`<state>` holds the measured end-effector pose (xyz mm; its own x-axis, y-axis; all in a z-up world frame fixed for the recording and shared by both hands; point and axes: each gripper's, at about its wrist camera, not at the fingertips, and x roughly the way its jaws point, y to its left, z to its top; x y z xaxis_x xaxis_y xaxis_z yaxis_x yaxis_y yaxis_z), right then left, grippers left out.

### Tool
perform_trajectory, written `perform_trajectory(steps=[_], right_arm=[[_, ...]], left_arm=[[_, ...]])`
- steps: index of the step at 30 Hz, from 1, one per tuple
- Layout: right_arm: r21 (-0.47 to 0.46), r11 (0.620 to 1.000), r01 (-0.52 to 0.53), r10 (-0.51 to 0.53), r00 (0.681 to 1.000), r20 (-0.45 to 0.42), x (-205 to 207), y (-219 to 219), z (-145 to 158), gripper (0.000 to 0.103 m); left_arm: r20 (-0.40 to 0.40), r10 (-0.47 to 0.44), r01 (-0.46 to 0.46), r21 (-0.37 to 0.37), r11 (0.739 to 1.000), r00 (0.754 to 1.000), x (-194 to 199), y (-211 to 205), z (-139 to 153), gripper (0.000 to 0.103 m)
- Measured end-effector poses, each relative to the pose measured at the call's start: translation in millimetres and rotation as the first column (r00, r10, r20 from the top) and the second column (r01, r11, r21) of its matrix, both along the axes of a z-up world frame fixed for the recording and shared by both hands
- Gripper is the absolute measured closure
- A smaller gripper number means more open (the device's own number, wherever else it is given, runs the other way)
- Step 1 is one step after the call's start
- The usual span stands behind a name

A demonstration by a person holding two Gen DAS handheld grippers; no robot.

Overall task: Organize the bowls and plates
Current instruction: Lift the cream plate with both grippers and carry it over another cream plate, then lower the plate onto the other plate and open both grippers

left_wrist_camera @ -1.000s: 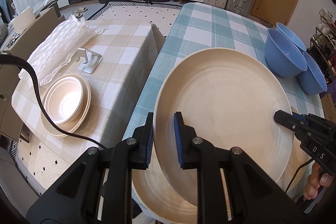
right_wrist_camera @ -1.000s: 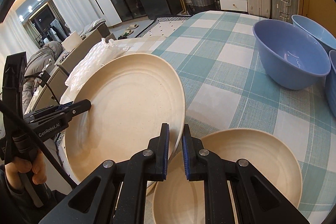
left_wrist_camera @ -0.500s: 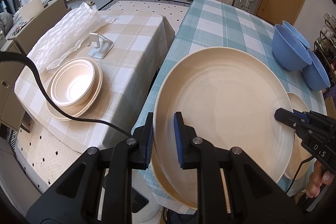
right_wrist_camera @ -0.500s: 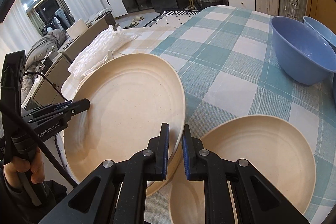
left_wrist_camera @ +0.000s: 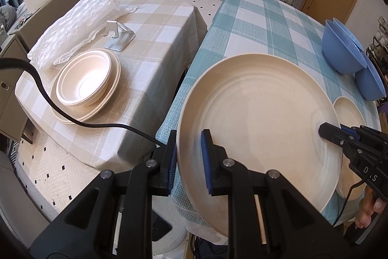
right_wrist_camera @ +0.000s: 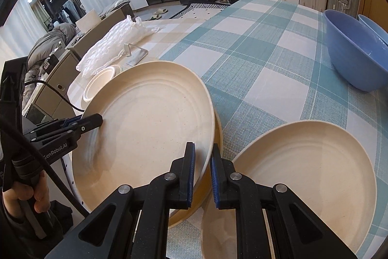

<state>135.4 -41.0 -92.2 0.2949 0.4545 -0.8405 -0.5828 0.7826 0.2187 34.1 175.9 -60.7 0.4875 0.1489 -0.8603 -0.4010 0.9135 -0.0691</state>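
I hold a big cream plate (left_wrist_camera: 262,118) by its two opposite rims, tilted in the air over the near edge of the blue checked table (left_wrist_camera: 262,23). My left gripper (left_wrist_camera: 189,157) is clenched on the left rim, and my right gripper (right_wrist_camera: 202,169) is clenched on the right rim. Under it, at the table's near edge, another cream plate (right_wrist_camera: 315,174) lies flat. Blue bowls (left_wrist_camera: 344,52) stand at the right edge. On the beige table (left_wrist_camera: 155,40) to the left, cream bowls (left_wrist_camera: 84,79) sit stacked on a plate near its front edge.
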Motion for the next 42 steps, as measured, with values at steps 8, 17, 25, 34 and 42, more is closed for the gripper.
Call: perform_trajectory(steps=[8, 17, 25, 34, 42], right_arm=[[-0.023, 1.000, -0.006, 0.006, 1.000, 0.022, -3, 2, -1, 0.091], [-0.026, 1.000, -0.006, 0.006, 1.000, 0.026, -5, 0, -1, 0.090], [-0.032, 0.999, -0.008, 0.009, 0.999, 0.042, -7, -2, 1, 0.090], [-0.030, 0.999, 0.011, -0.010, 0.998, 0.057, -7, -15, 8, 0.080], [0.021, 1.000, 0.005, -0.007, 0.997, 0.076, -15, -25, 21, 0.052]], left_arm=[[-0.006, 0.001, -0.001, 0.009, 1.000, 1.000, 0, -3, -7, 0.087], [0.001, -0.004, 0.004, 0.006, 1.000, 1.000, -3, -3, -5, 0.087], [-0.011, -0.009, 0.010, 0.029, 1.000, 1.000, -3, -4, -5, 0.089], [-0.016, -0.014, 0.014, 0.023, 1.000, 1.000, -4, -4, -4, 0.088], [0.020, -0.036, 0.035, 0.017, 0.999, 0.999, -8, -14, 11, 0.052]])
